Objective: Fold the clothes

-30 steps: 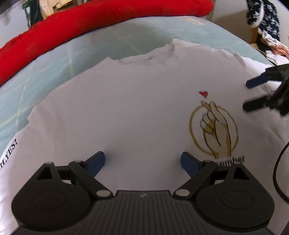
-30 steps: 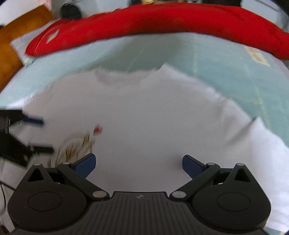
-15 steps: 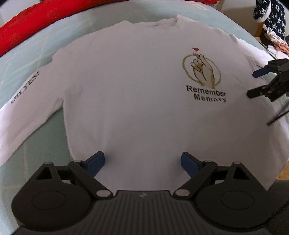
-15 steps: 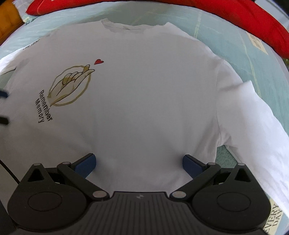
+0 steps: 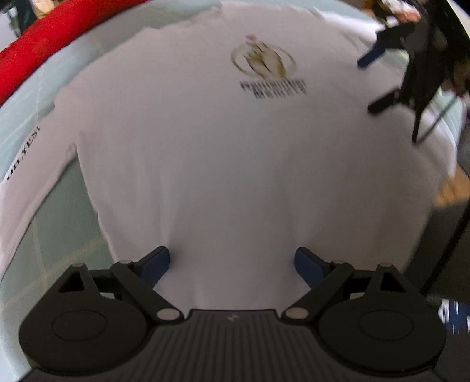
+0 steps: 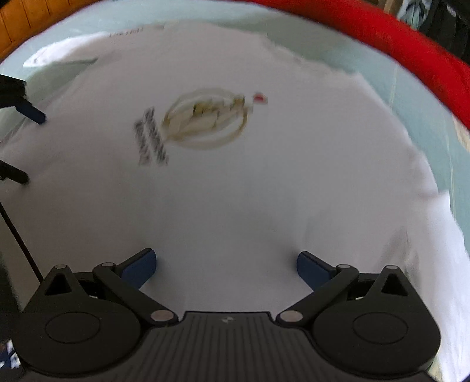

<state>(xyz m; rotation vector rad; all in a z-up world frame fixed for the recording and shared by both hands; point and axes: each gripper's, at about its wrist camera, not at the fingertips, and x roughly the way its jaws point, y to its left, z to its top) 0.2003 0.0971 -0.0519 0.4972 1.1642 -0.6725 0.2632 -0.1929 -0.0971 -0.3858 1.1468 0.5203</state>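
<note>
Left wrist view: your left tool (image 5: 232, 264) hung over the near hem of the white shirt (image 5: 223, 164), blue pads (image 5: 155, 264) wide apart, nothing between them but flat cloth below. The shirt lay spread front-up on the pale green bed sheet (image 5: 58, 235), collar at the far end. The gold hand print (image 5: 263, 60) with dark lettering under it sat far, right of centre; picture blurred, lettering unreadable. One long sleeve (image 5: 26, 164) ran down the left side with black letters on it. A red blanket (image 5: 53, 38) lay along the far left edge of the bed. Your right tool (image 5: 373, 85) showed at far right above the shirt's right side, its two fingers apart and empty.

Right wrist view: your right tool (image 6: 226, 266) was over the near part of the same shirt (image 6: 235, 205), pads apart, gripping nothing. The gold hand print (image 6: 205, 117) appeared turned sideways, a small red heart (image 6: 260, 98) beside it. The other sleeve (image 6: 434, 235) trailed down the right. The red blanket (image 6: 411, 55) curved across the far right; green sheet (image 6: 367, 70) between it and the shirt. Your left tool's fingers (image 6: 30, 113) poked in at the left edge, spread apart. A wooden surface (image 6: 26, 20) showed at far left.
</note>
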